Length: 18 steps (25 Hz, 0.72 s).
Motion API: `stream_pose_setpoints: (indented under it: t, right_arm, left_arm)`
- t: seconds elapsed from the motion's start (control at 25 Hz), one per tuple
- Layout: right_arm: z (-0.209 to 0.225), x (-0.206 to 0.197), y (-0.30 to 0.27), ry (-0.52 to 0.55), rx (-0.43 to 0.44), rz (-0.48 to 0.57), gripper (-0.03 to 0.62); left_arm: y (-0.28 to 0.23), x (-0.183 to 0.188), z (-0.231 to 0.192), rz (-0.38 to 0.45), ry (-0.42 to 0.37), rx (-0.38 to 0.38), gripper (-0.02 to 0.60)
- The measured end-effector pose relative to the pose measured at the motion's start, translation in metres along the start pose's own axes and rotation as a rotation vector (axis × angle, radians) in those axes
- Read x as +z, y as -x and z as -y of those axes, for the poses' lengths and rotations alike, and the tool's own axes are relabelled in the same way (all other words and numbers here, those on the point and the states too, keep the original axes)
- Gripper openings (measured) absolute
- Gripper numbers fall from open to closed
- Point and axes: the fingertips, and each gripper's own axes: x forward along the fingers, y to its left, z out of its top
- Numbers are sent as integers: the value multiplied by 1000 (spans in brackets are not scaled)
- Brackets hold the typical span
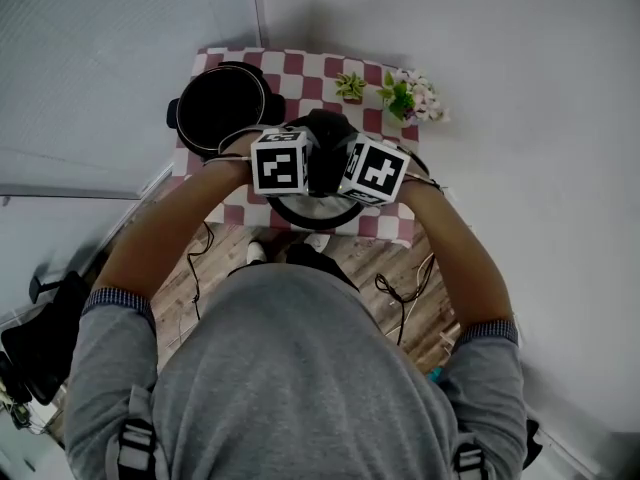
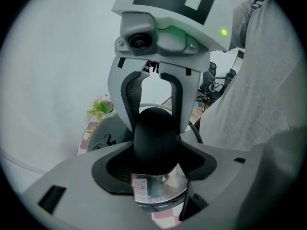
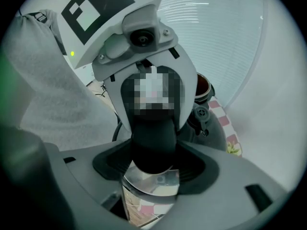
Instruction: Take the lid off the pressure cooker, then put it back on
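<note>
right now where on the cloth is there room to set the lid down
Bare cloth shows at the back, between the pot and the plants. The pot fills the left back; the raised lid hides the front centre.

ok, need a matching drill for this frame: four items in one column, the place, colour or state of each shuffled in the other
1. lid
2. pot
3. plants
4. tablecloth

A. open, far left of the table
B. red-and-white checks
C. clamped by its handle in the left hand-held gripper and right hand-held gripper
D. far right of the table

Pairs: 1-C, 2-A, 3-D, 4-B
</note>
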Motion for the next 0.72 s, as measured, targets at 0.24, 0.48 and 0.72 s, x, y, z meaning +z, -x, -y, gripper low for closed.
stream_pose_setpoints:
  t: [0.24,0.48,0.72]
  right_arm:
    - [16,33,15,32,-42,10,291]
    - [31,64,12,74,-62,52,291]
    - [48,95,3,50,-88,60,291]
  left_arm:
    - [30,-7,-19,-17,-6,55,299]
    - [52,-27,-37,-44,11,93,301]
    - [72,-54,-58,-33,-13,97,301]
